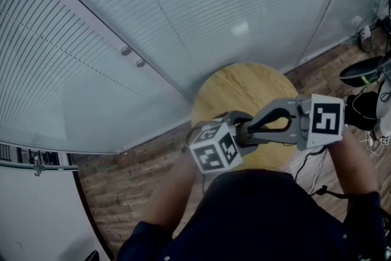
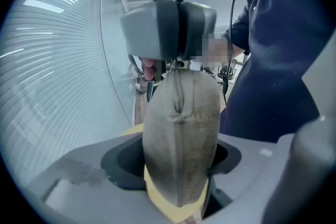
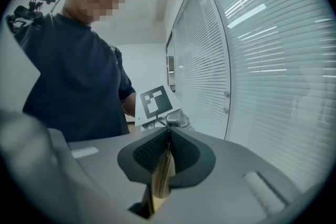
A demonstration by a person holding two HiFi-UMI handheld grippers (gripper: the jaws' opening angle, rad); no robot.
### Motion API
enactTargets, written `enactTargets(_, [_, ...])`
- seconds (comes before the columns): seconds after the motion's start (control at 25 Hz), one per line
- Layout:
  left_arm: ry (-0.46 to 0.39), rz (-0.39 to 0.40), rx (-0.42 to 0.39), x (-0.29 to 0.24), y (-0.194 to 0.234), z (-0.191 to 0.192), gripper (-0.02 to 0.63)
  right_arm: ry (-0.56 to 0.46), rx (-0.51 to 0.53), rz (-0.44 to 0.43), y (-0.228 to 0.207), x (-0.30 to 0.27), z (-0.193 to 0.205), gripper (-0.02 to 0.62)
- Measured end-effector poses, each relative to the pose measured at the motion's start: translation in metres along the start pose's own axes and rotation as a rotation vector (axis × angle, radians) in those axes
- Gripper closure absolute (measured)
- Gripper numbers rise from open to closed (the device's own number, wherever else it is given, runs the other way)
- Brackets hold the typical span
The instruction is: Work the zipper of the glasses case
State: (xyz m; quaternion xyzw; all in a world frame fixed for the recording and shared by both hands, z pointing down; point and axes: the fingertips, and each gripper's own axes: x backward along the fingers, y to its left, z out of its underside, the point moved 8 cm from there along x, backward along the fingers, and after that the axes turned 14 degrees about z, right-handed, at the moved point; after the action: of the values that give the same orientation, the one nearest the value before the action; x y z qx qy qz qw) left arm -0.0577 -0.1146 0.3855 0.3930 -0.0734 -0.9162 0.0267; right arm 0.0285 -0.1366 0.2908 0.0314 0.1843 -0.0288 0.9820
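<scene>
**Asker:** What are you holding just now?

**Me:** I'm gripping the glasses case (image 2: 181, 128) in my left claw (image 2: 178, 178). The jaws are standing wide and pressing on its grey fabric sides. The zipper (image 2: 180, 94) is running up the middle of the case, away from me. I'm holding the case close to my body, over the round bench (image 1: 244, 85), and as far as I can tell it isn't resting on the wood.

**Asker:** And the other claw?

**Me:** My right claw (image 3: 168, 136) is sitting at the far end of the case with its tips pinched together. The pull is too small to make out, so I can't say whether it's caught between them.

**Asker:** Which step is that?

**Me:** I'm judging that I'm taking hold of the pull. How far the zipper has run I can't tell from here. The next move is asking for a straight draw along the seam with the right claw, while the left is bracing the case. Pulling off that line would be twisting the case in my grip.

**Asker:** And the room?

**Me:** The bench is pale wood. Past it a glass wall (image 1: 183, 9) with blinds is curving round. The floor (image 1: 122, 192) is brown planking, with cables (image 1: 380, 139) trailing at my right.
</scene>
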Motion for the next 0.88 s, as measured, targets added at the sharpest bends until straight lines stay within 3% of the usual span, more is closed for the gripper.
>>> enactTargets(0.2, [-0.107,0.038,0.028,0.004,0.005,-0.001,0.298,-0.211,-0.091,0.039,-0.011,0.015,0.008,0.578])
enactTargets(0.32, [-0.117,0.047,0.014,0.009,0.005,-0.01,0.298,-0.28,-0.147,0.049,-0.013,0.022,0.009,0.578])
enactTargets(0.88, [-0.155,0.068,0.021,0.014,0.005,-0.02,0.298,-0.337,-0.169,0.1,-0.016,0.036,0.007,0.575])
